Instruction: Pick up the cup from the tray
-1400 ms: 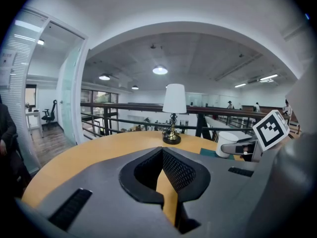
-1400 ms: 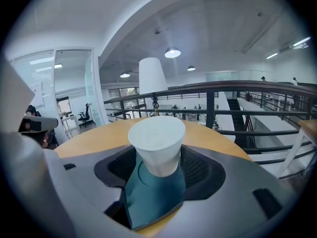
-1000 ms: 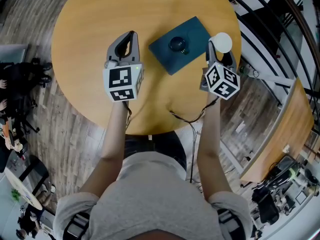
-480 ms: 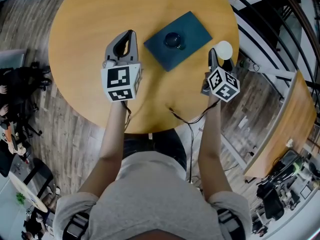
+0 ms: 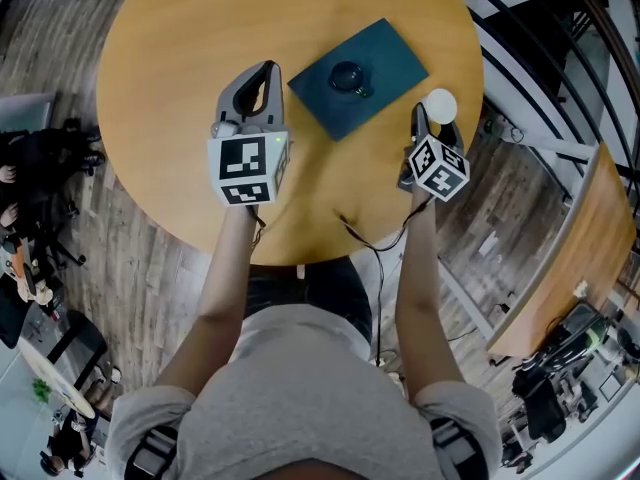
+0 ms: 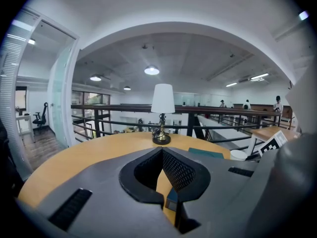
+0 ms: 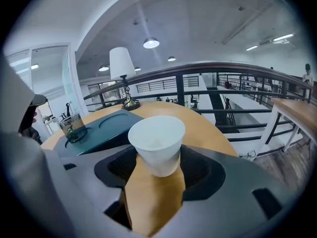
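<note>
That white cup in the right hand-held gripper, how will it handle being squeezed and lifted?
The white cup looks thin-walled and empty, so probably light and easily crushed if the right hand-held gripper squeezes hard. Its taper, wider at the rim, should help keep it from dropping through.

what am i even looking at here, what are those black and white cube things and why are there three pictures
There is no robot here. A person holds a pair of tongs in each hand, and the patterned cubes are part of them. The top-down picture comes from a camera on the person's head. The other two come from cameras riding on each pair of tongs, looking along the jaws. On the round wooden table lies a dark tray with a glass on it, and a lamp stands at the far edge. The right tongs are shut on a white cup, beside the tray. The left tongs are shut and hold nothing.
</note>
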Demonstrator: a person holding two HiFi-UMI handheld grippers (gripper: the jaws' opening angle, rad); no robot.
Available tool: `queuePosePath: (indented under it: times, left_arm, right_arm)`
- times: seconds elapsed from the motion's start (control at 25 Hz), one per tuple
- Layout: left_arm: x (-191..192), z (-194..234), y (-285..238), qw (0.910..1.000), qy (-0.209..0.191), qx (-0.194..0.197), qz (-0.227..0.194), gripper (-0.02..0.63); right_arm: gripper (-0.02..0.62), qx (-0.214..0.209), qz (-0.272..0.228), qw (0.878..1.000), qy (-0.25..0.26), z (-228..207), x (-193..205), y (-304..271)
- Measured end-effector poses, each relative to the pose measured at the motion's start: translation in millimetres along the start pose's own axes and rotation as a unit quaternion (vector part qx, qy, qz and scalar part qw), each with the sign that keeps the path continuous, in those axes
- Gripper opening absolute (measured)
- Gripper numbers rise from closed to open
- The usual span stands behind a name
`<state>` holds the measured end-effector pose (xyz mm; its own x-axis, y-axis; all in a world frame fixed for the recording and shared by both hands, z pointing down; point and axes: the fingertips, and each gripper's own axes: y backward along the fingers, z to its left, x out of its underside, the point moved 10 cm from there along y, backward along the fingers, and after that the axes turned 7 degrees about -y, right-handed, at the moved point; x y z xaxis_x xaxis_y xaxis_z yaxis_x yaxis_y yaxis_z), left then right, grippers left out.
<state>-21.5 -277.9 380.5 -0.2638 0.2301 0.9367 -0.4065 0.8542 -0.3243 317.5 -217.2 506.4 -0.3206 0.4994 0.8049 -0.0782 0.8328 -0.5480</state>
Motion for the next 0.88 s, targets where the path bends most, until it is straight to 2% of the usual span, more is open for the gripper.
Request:
queuePosePath:
  times: [0.64, 0.88]
  left_arm:
    - [2.3, -1.8, 3.9, 1.0000, 0.000, -0.002, 0.006, 0.006]
    - [3.9, 0.4, 5.7, 1.0000, 0.001, -0.005, 0.009, 0.006]
  right_arm:
    - [0.270, -0.008, 0.012, 1.000, 0.012, 2.8, 10.4, -8.0]
    - [0.272, -0.023, 0.018, 1.000, 0.008, 3.5, 13.0, -9.7]
